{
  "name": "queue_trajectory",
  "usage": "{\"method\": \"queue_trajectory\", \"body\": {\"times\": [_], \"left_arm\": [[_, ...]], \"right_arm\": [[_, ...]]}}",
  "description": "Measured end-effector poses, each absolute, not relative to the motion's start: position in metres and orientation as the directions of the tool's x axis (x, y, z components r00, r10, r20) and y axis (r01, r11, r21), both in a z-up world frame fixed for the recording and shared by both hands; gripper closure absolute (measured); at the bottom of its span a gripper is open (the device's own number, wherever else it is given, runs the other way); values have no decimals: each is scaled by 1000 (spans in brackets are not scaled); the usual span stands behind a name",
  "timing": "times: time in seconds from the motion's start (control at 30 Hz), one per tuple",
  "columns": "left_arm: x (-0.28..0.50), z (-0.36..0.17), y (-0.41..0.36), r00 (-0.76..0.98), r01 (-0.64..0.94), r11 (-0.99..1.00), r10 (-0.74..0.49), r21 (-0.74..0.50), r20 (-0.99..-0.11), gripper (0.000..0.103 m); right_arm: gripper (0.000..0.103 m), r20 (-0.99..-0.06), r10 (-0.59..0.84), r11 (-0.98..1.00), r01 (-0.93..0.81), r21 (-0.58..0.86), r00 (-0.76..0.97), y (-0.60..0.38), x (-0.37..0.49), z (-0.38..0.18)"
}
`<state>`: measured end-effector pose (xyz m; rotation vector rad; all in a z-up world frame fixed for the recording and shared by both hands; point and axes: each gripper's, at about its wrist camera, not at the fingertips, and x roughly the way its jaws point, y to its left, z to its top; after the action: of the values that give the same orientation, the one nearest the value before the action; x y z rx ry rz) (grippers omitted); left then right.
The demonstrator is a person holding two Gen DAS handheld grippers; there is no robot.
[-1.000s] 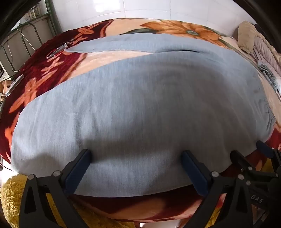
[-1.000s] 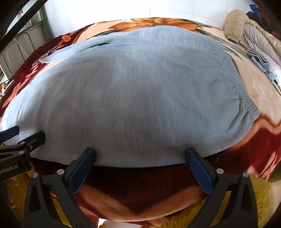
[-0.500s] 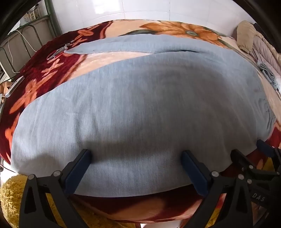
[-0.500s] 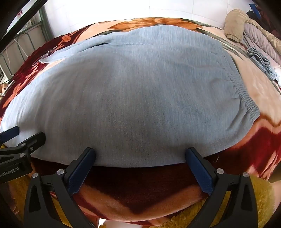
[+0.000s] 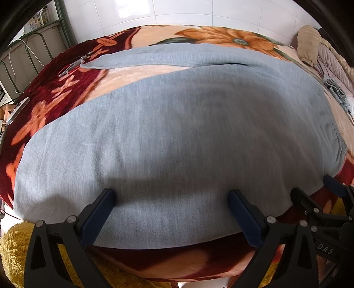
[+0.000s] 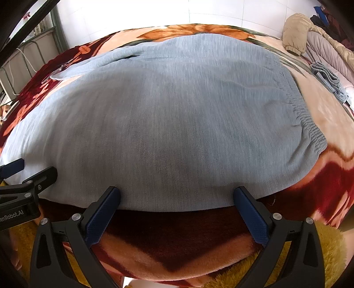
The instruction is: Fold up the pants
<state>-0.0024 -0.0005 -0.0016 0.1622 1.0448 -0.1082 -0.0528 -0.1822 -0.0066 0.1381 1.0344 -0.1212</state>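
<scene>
Barely shifted, both wide-open hand-held grippers (image 5: 170, 212) (image 6: 177, 210) straddle the pants' (image 5: 177, 137) near edge.

Glossy white tiled wall (image 5: 181, 15) behind floral-blanketed bed (image 5: 66, 88), green metal rack (image 5: 44, 37) left.
</scene>
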Motion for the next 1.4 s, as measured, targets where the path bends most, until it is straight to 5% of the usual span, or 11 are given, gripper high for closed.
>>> {"method": "queue_trajectory", "body": {"times": [1.4], "left_arm": [[-2, -1, -1, 503, 167, 982, -9, 87, -864, 0]], "right_arm": [[0, -858, -46, 985, 165, 46, 512, -181, -52, -7]]}}
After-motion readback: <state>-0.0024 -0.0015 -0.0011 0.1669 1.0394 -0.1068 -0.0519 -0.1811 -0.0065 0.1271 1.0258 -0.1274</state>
